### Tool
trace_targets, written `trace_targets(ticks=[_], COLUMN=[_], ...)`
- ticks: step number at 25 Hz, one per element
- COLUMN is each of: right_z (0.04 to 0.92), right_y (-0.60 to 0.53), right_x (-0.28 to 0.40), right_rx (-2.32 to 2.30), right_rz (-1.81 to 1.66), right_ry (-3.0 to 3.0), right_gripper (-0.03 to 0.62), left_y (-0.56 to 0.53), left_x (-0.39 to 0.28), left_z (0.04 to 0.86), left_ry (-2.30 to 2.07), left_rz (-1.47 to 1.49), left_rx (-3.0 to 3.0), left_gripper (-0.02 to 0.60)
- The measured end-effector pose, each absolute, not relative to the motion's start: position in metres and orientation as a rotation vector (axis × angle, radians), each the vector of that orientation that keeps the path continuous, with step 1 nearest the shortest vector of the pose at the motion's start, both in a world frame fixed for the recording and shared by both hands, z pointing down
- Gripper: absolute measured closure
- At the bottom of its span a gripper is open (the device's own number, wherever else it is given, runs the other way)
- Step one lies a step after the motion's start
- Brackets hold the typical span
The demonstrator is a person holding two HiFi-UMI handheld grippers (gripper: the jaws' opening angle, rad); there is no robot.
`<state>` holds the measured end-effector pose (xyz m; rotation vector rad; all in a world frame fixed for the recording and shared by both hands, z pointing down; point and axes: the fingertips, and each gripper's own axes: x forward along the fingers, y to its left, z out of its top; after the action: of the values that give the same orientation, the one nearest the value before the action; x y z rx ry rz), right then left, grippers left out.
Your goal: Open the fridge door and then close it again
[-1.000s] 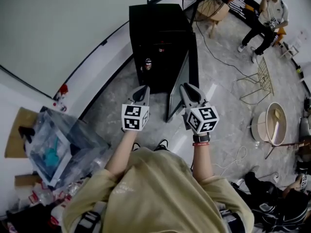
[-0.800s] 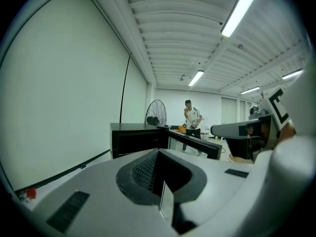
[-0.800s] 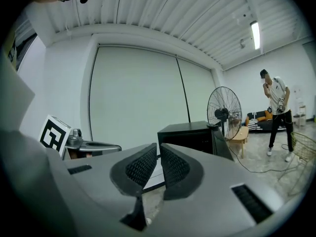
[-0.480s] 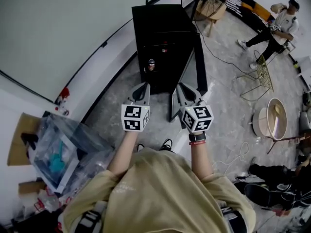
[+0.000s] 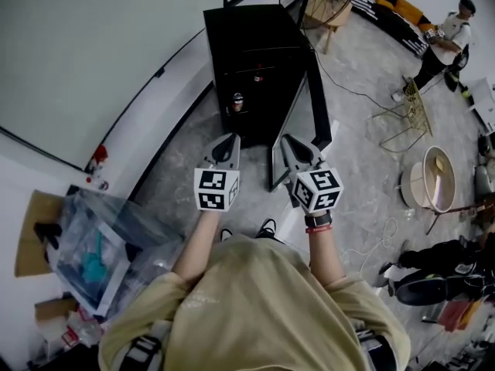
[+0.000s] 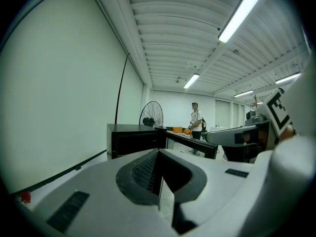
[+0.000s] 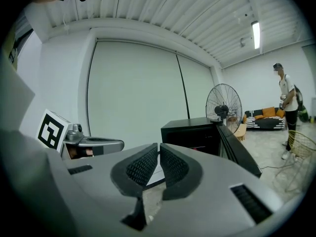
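Observation:
A small black fridge (image 5: 255, 60) stands against the white wall, its door (image 5: 298, 126) swung open toward me on the right side. My left gripper (image 5: 226, 142) is shut and empty, level in front of the open cabinet. My right gripper (image 5: 291, 141) points at the door's free edge, its jaws drawn together to a thin slit with nothing between them. The left gripper view shows the left gripper (image 6: 159, 152) with the fridge (image 6: 133, 139) and door (image 6: 192, 144) beyond. Past the right gripper (image 7: 158, 147), its own view shows the fridge (image 7: 190, 131) and door (image 7: 238, 152).
A clear plastic bin (image 5: 100, 238) of clutter sits at my left. A fan (image 5: 329, 2) stands behind the fridge, and a cable (image 5: 348, 91) trails across the floor. A wire chair (image 5: 414, 118), a round stand (image 5: 433, 188) and people (image 5: 445, 37) are to the right.
The right gripper's jaws have come together from a wider gap and it has drifted slightly left. The left gripper stays shut. The person at back right has stood up.

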<state>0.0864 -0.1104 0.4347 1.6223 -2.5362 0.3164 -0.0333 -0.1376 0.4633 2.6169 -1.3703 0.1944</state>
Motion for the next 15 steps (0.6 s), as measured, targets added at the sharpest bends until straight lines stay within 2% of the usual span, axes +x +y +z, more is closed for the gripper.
trace_targets(ticks=[15], right_z=[0.49], right_y=[-0.069], right_x=[0.165], right_rx=[1.584], right_rz=[0.393], right_ry=[-2.325], right_gripper=[0.557], left_y=[-0.127], left_x=[0.049], left_z=[0.491], left_ry=[-1.071], left_rz=[0.256], left_rx=[2.69], left_gripper=[0.562])
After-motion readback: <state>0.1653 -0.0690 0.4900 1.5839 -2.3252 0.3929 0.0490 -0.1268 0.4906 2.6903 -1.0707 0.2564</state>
